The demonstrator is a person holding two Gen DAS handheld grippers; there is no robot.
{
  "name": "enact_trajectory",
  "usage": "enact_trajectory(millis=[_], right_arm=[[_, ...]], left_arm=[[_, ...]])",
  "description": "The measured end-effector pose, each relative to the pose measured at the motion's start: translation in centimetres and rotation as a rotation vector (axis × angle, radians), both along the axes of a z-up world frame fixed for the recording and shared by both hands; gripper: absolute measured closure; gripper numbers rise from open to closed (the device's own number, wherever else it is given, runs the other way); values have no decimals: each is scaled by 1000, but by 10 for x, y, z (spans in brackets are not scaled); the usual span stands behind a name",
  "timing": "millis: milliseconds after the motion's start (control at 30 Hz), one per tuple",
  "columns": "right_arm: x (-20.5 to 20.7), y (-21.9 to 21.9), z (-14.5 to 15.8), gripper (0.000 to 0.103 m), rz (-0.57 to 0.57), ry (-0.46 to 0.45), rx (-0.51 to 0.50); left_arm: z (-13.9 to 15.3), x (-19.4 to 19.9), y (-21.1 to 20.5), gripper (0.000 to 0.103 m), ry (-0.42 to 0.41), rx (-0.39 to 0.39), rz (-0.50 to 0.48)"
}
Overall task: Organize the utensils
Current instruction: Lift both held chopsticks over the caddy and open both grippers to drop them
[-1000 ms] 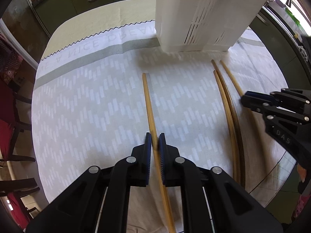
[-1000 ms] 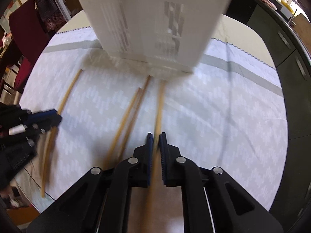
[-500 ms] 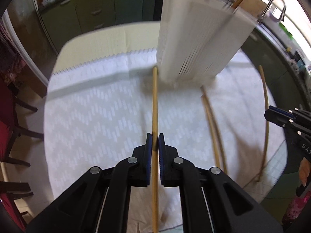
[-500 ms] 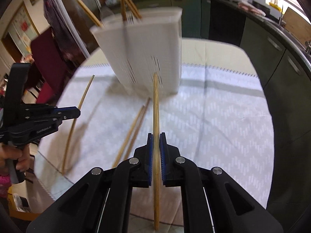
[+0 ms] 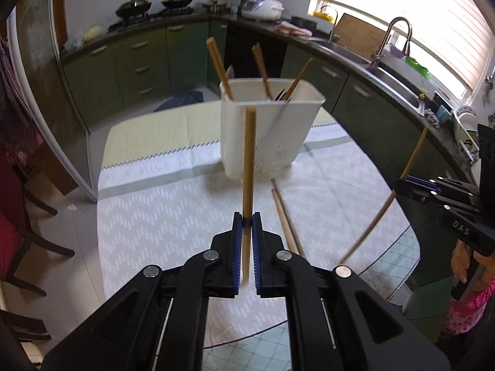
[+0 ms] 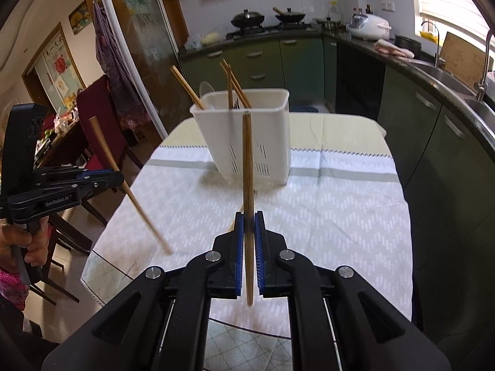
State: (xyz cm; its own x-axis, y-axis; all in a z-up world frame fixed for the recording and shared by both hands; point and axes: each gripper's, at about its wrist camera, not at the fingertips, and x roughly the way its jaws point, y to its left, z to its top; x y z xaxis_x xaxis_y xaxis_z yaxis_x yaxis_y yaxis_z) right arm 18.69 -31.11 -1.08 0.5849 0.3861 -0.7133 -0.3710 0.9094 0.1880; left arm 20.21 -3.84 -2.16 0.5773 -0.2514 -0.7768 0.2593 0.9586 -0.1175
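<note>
Now left gripper [image 5: 247,219] clamps chopstick [image 5: 249,160], right gripper [image 6: 249,221] clamps second chopstick [image 6: 247,160], both aimed toward holder [image 5: 278,130].

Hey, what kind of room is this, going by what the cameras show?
Most likely a home kitchen with a dining table. Woks sit on a stove, a sink with a tall faucet lies under the window, and green cabinets line the walls.
</note>
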Motion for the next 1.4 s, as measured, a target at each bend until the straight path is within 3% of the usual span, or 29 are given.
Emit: enact_trajectory(millis=[333, 633, 967, 1133, 1400], right_arm=[[-3, 1, 47, 95, 13, -90, 25], [31, 2, 108, 95, 4, -166, 87], [78, -2, 172, 95, -81, -303, 137], [110, 6, 175, 95, -109, -323, 123], [166, 30, 123, 95, -108, -241, 93]], left_arm=[[47, -2, -6, 97, -100, -4, -18], [112, 23, -22, 97, -195, 24, -21], [172, 67, -33, 97, -341, -3, 9], [169, 101, -38, 97, -356, -35, 33], [110, 146, -43, 97, -246, -21, 53]])
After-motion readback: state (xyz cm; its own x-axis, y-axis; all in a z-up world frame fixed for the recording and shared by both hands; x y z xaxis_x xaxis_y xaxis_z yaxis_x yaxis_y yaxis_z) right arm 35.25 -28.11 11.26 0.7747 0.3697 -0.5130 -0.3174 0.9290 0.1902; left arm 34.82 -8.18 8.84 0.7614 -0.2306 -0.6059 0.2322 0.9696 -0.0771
